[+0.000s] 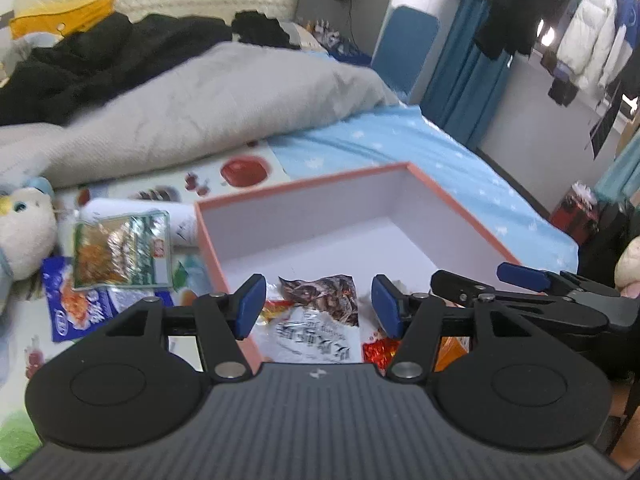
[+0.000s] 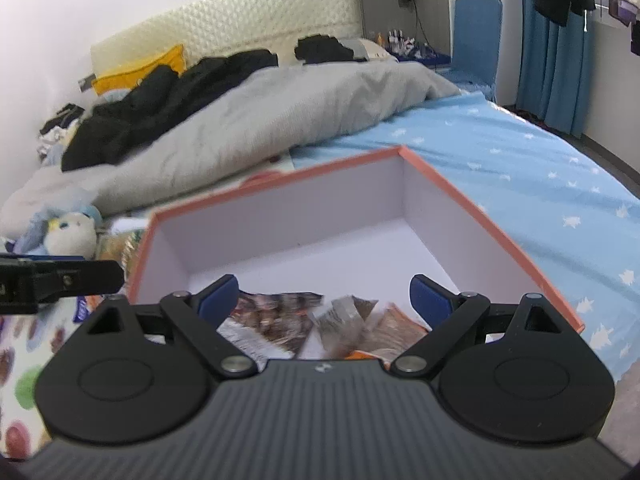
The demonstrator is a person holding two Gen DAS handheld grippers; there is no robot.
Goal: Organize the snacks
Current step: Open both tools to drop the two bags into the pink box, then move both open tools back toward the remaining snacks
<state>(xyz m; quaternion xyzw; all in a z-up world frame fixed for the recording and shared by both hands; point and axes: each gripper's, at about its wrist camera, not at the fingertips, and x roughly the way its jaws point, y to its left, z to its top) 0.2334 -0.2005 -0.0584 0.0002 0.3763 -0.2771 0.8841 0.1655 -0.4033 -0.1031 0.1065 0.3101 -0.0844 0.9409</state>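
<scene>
While both grippers hang over the near end of the box (image 1: 460, 216), neither grips anything: the left gripper (image 1: 318, 306) has its blue pads apart above a brown-and-white packet (image 1: 320, 320) that lies loose on the box floor, and the right gripper (image 2: 324, 302) stands wider still over a few brownish packets (image 2: 360, 320) in the same corner. The box, orange outside and white inside, sits on a bed with a blue starred sheet (image 2: 540, 168); most of its floor is bare. Outside the box, to its left, a green-edged packet (image 1: 120, 248) lies on top of a blue packet (image 1: 76, 304), next to a white tube (image 1: 132, 210) and a plush toy (image 1: 20, 236). A grey duvet (image 1: 200, 112) is bunched up behind.
</scene>
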